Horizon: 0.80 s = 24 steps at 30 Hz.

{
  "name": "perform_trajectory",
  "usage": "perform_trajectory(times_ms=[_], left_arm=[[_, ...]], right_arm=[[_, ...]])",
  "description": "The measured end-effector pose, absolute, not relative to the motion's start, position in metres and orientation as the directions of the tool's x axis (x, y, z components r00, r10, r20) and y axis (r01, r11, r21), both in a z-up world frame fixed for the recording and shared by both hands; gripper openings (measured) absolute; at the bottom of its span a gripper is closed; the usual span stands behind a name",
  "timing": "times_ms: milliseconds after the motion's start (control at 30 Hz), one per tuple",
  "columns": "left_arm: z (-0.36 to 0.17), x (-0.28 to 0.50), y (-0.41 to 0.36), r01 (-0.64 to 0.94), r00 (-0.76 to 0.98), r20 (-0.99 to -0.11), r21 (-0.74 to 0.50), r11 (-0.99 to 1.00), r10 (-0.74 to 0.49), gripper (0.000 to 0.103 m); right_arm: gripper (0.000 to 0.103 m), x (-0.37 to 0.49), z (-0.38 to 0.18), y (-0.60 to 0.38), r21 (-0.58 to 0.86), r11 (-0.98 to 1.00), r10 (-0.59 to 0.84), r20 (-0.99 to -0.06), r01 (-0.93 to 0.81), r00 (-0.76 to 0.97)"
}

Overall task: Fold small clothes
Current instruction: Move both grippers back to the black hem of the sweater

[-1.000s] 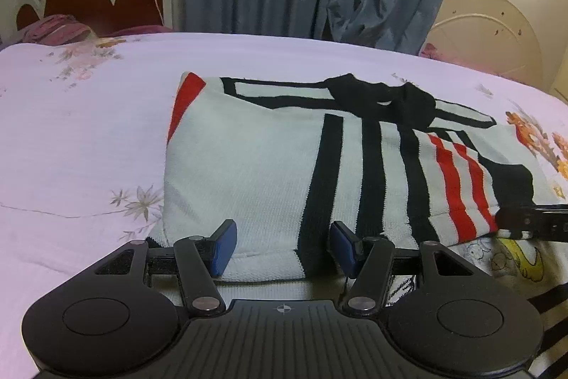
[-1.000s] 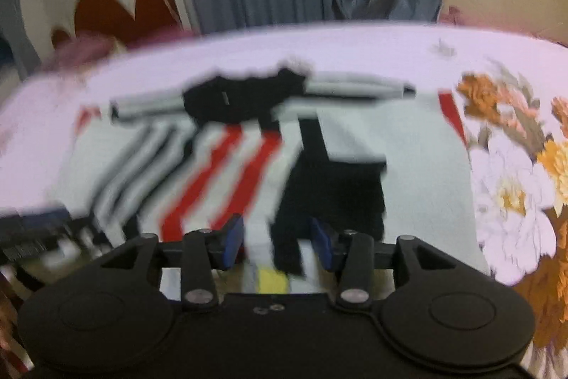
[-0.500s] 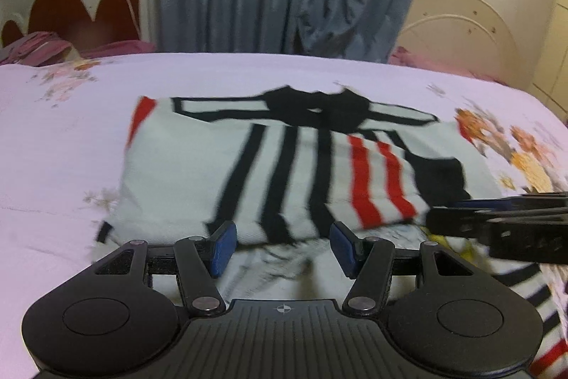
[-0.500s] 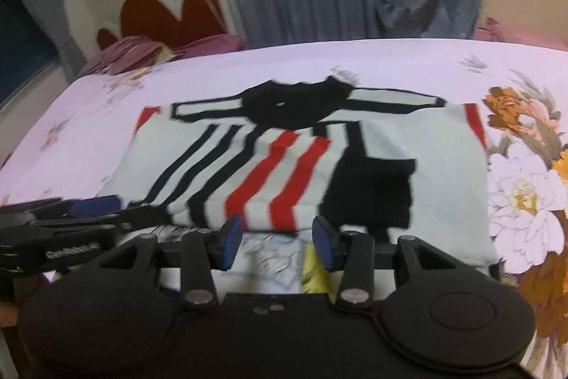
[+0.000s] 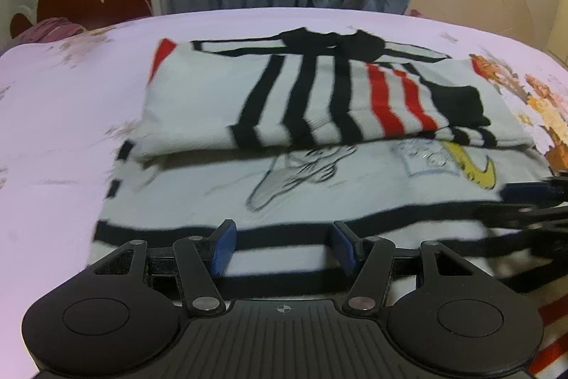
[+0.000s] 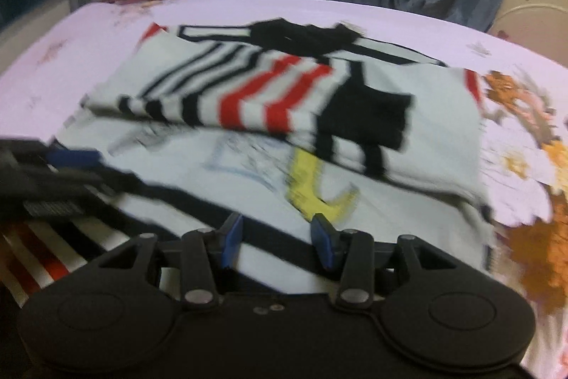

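Since both views are motion-blurred, I'm reading this loosely. Landmark is the striped sweater (image 5: 319,116): white knit with black and red stripes, lying on the lilac floral bedsheet (image 5: 60,130) with its sleeves folded across the chest, so the upper part looks done and the lower body, with a line-drawn cartoon print (image 5: 301,176) and a yellow patch (image 5: 475,166), is not yet folded up.

Left of the sweater's midline, my left gripper (image 5: 282,245) hangs at the near hem, fingers apart with only striped fabric showing in the gap; I see no pinch. Right of the midline, my right gripper (image 6: 277,244) is at the same hem edge, gap narrower, also nothing clamped as far as I can tell.

Risks, as I judge them:
- Pinching one layer only at the hem, so the back layer stays behind and the fold skews.
- Uneven grab heights, which would twist the hem.
- Dragging on lift, which could undo the sleeve fold.
- Snagging the sheet under the hem.

Writing: nothing legible on the sweater or grippers; any print text is too blurred.
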<state>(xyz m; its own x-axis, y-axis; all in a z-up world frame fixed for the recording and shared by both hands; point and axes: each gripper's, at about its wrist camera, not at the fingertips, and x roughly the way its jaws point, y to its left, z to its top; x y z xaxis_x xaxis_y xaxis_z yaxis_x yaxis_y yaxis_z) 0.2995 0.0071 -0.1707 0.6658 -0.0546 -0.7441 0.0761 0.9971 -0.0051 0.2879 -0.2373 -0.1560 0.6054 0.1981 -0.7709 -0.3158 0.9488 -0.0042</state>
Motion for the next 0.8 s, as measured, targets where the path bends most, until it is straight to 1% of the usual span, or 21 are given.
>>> perform_trajectory(times_ms=[200, 300, 433, 533, 600, 633, 733, 800], left_arm=[[-0.171, 0.285, 0.021, 0.077, 0.664, -0.746, 0.008, 0.997, -0.046, 0.062], [-0.169, 0.275, 0.025, 0.087, 0.665, -0.745, 0.006, 0.996, -0.054, 0.062], [-0.159, 0.249, 0.029, 0.123, 0.677, -0.729, -0.023, 0.992, -0.101, 0.063], [-0.156, 0.223, 0.030, 0.171, 0.678, -0.721, -0.034, 0.985, -0.143, 0.063], [-0.161, 0.206, 0.031, 0.197, 0.660, -0.735, -0.036, 0.980, -0.159, 0.063], [-0.165, 0.200, 0.032, 0.201, 0.650, -0.743, -0.029, 0.979, -0.156, 0.063], [-0.171, 0.179, 0.041, 0.212, 0.668, -0.730, -0.002, 0.977, -0.146, 0.063], [-0.168, 0.167, 0.052, 0.208, 0.667, -0.730, -0.011, 0.978, -0.150, 0.063]], right_arm=[[0.042, 0.263, -0.154, -0.264, -0.012, 0.974, 0.135, -0.774, -0.228, 0.618], [0.042, 0.249, -0.151, -0.265, -0.002, 0.983, 0.116, -0.770, -0.185, 0.627], [0.042, 0.222, -0.140, -0.254, 0.034, 0.984, 0.139, -0.756, -0.173, 0.640], [0.042, 0.199, -0.136, -0.237, 0.050, 0.979, 0.166, -0.755, -0.196, 0.634], [0.042, 0.185, -0.137, -0.224, 0.047, 0.975, 0.176, -0.756, -0.215, 0.630], [0.042, 0.178, -0.140, -0.218, 0.036, 0.974, 0.172, -0.763, -0.223, 0.623], [0.042, 0.164, -0.152, -0.214, -0.001, 0.978, 0.125, -0.792, -0.207, 0.597], [0.042, 0.153, -0.153, -0.222, -0.013, 0.984, 0.099, -0.791, -0.178, 0.603]])
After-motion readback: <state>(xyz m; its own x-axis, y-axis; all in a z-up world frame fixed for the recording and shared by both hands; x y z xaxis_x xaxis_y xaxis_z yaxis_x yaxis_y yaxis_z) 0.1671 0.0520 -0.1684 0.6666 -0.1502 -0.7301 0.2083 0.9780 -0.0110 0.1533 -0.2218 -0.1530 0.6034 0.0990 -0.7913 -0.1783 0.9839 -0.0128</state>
